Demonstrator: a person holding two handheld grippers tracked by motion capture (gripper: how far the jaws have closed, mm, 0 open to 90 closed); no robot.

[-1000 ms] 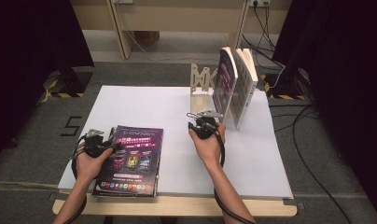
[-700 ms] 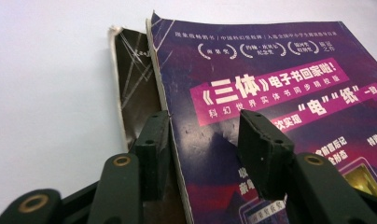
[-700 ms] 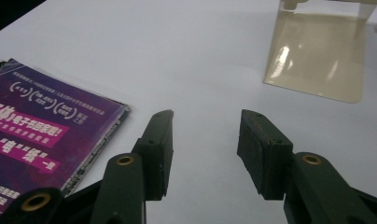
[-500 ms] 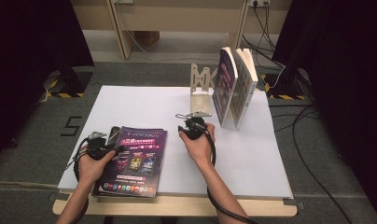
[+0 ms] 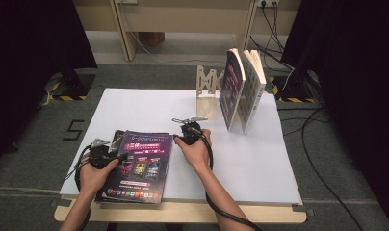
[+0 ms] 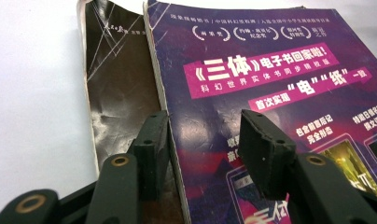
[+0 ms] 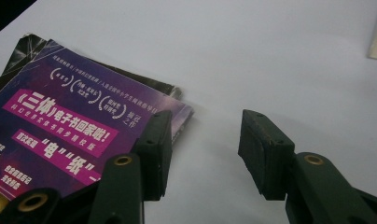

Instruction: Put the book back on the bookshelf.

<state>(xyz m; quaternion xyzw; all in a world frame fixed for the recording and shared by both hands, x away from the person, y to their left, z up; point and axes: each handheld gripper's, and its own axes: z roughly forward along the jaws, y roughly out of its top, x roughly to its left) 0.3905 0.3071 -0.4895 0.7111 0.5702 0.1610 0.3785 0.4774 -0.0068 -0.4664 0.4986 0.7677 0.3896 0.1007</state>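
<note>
— How do the jaws stand?
— Both pairs spread, pinching nothing. The left gripper straddles the purple paperback's left edge; the right gripper's jaws have just been opening, empty, at its far right corner.
— And the book?
— Flat on the white table, atop a darker book, near the front-left edge.

I see the right gripper now shifted left, jaws opened a little wider with nothing between them, the purple book's corner beside the left jaw.
</note>
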